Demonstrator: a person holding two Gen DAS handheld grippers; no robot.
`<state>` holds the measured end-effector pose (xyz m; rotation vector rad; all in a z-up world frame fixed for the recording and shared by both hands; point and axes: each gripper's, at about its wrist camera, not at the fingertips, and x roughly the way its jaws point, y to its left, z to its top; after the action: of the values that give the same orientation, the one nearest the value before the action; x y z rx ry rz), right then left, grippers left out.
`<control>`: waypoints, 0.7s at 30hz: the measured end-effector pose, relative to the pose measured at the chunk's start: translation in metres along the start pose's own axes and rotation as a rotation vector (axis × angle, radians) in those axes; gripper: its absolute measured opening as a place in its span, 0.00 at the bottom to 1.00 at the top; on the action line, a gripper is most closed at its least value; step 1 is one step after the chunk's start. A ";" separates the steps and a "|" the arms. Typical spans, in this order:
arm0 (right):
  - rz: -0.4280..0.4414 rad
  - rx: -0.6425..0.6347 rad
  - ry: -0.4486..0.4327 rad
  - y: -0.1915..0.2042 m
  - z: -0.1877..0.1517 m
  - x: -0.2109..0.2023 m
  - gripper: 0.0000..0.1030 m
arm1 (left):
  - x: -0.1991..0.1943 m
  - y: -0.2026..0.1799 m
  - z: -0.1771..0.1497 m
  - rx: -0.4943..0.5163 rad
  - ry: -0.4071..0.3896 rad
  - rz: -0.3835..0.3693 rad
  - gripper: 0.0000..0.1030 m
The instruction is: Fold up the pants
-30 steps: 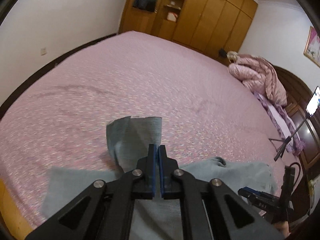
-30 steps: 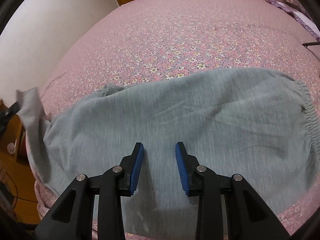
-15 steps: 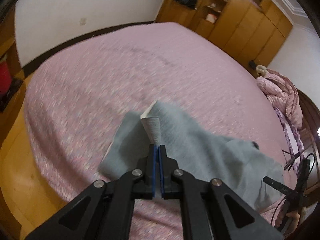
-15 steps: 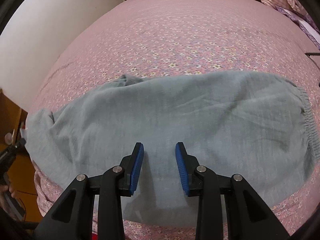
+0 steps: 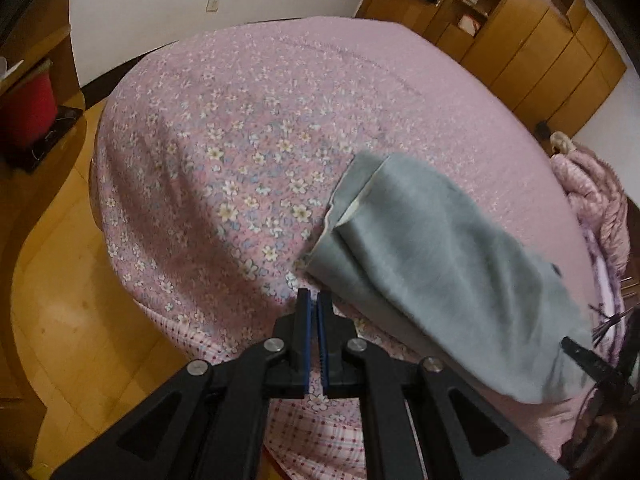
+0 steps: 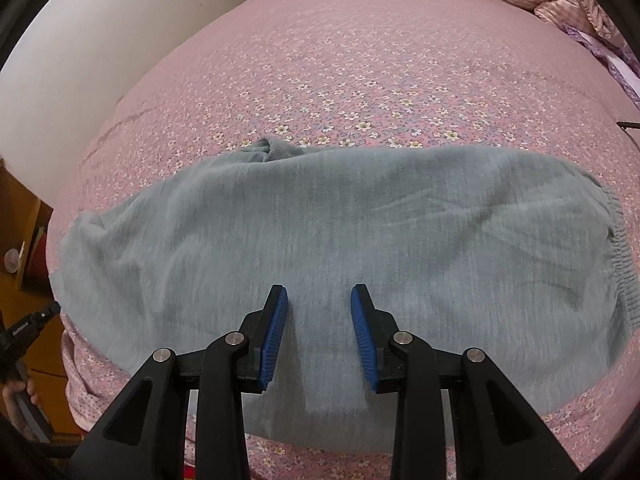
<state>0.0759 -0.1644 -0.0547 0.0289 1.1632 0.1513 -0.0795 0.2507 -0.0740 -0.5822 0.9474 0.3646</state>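
Ahead of the right gripper (image 6: 319,332), jaws apart and empty, grey pants (image 6: 340,248) lie doubled lengthwise on the bed (image 6: 360,60). Left gripper (image 5: 314,330) is together, holding nothing, cuffs just beyond-right. Crosswise folds remain.

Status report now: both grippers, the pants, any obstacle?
Left gripper shut, holding nothing. Right gripper open above the grey pants. Pants lying flat near the edge of the pink bed. No obstacle in view.
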 end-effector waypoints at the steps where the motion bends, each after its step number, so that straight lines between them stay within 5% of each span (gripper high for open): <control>1: 0.012 -0.002 -0.002 0.000 0.002 -0.001 0.33 | -0.005 -0.001 0.003 0.008 -0.013 -0.003 0.03; 5: 0.021 -0.039 -0.018 0.006 0.016 -0.005 0.33 | -0.018 -0.014 0.021 0.076 -0.057 -0.026 0.06; 9: 0.063 -0.013 -0.036 0.006 0.040 -0.008 0.33 | -0.013 -0.034 0.042 0.127 -0.077 -0.052 0.20; 17: 0.100 0.025 0.005 0.019 0.077 0.013 0.33 | 0.024 -0.072 0.067 0.197 -0.056 -0.104 0.20; 21: 0.039 0.021 0.037 0.028 0.084 0.030 0.33 | 0.039 -0.078 0.065 0.207 -0.037 -0.105 0.20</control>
<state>0.1612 -0.1281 -0.0464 0.0675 1.2020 0.1748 0.0254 0.2307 -0.0540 -0.4323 0.9028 0.1801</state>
